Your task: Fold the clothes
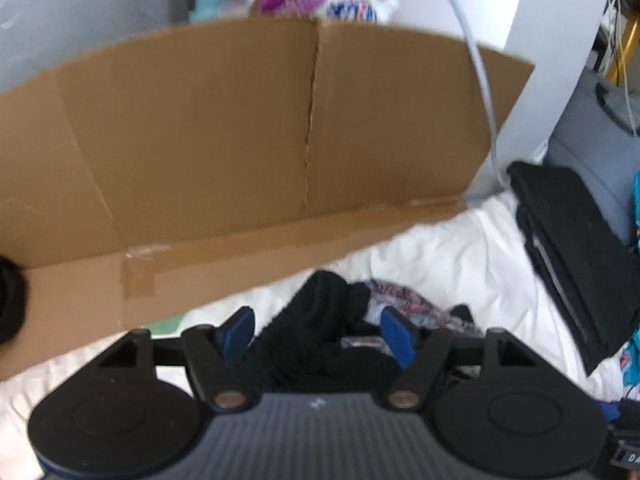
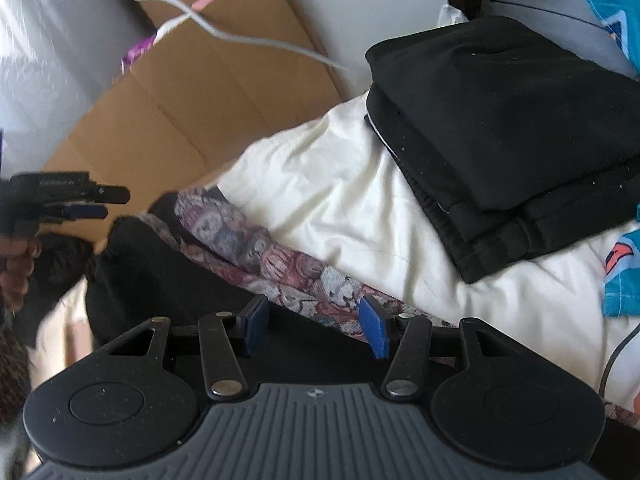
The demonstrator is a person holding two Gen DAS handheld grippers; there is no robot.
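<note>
Both hand-held grippers (image 1: 318, 334) (image 2: 316, 330) agape, empty

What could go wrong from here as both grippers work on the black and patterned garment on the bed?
The left gripper straddles a bunched black fold, so it may pinch several layers. The white cable hangs near and could snag. The folded black stack lies close and might get knocked.

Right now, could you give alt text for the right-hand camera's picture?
Two blue-padded fingers stand apart over a black garment with a patterned lining on a white bed cover. A stack of folded black clothes sits on the right, flattened cardboard on the left.
</note>
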